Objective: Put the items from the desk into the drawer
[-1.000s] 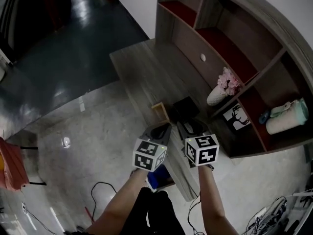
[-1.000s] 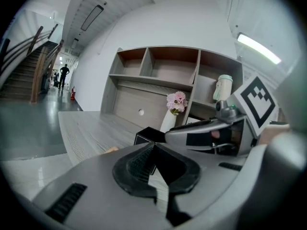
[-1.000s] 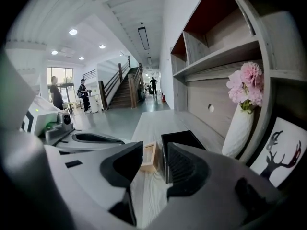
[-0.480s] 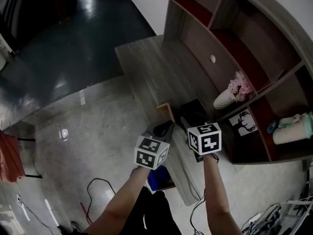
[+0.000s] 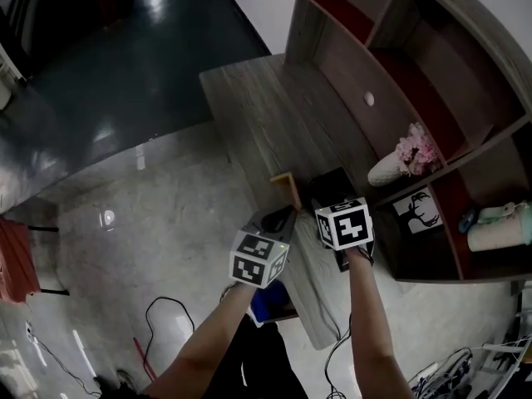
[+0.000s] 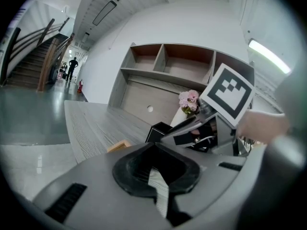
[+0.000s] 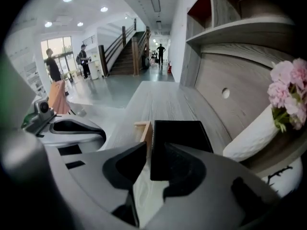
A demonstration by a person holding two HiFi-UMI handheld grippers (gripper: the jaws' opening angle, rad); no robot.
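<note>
The black box (image 7: 182,133) looks stiff, light and smooth-sided. The right gripper (image 7: 155,145) has jaws half apart, just now closing, not pressing anything. It should pinch the thin box wall directly ahead.

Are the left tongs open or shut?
Open a little. In the left gripper view the left tongs stand slightly apart: a strip of the wooden desk shows through the gap, and nothing is between them.
</note>
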